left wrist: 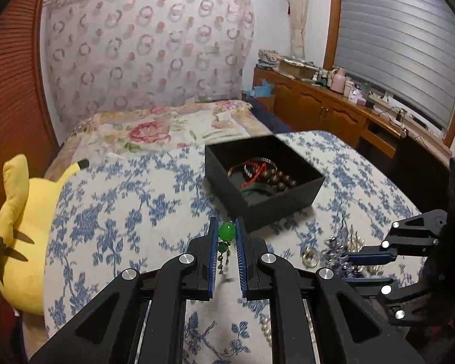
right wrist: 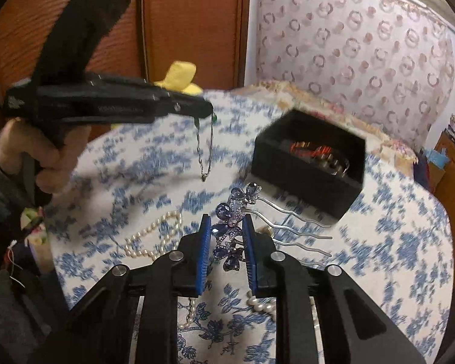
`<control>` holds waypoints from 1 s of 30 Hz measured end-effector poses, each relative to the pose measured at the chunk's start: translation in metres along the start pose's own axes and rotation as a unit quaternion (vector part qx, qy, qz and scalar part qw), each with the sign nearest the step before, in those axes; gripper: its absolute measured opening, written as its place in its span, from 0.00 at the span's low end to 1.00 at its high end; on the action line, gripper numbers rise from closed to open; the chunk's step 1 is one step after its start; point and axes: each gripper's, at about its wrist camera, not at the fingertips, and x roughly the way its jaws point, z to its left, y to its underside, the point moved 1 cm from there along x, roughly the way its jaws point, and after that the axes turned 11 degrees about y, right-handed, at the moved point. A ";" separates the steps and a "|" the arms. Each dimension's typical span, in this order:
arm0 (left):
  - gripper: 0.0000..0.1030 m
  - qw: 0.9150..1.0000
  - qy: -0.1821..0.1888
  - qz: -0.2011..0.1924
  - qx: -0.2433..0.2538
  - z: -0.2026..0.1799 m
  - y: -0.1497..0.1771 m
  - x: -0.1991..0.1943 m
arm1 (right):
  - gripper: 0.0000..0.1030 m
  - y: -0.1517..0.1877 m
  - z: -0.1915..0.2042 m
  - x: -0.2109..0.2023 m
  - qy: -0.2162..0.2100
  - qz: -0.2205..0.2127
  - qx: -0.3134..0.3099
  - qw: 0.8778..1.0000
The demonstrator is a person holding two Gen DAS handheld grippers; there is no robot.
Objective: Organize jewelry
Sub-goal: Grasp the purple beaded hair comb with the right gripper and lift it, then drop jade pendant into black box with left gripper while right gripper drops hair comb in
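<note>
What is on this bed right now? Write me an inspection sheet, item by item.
Surface: bed cover with blue flower print, bearing the job's things.
Job's things: black box, open, holding bead bracelets; green pendant necklace in the left tool, its chain hanging free; purple jewelled hair comb between the fingers of the right tool; pearl strand and gold ring loose on the cover.
Clutter: yellow plush toy at the bed's edge.
Tools: left shut on the necklace; right closed around the comb.
Cables: a lead on the wooden sideboard.
Surroundings: patterned curtain, shuttered window.
</note>
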 end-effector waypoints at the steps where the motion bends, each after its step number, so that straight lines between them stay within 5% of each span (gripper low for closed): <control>1: 0.10 1.000 0.001 -0.003 0.002 -0.002 -0.003 -0.001 | 0.22 -0.004 -0.003 -0.004 0.001 -0.006 0.001 1.000; 15: 0.10 0.999 0.003 -0.048 0.018 -0.015 -0.060 -0.010 | 0.22 -0.061 -0.063 0.007 0.026 -0.044 0.010 0.999; 30: 0.10 0.998 -0.010 -0.055 0.016 -0.008 -0.100 0.010 | 0.23 -0.071 -0.089 0.081 0.001 -0.007 0.039 0.999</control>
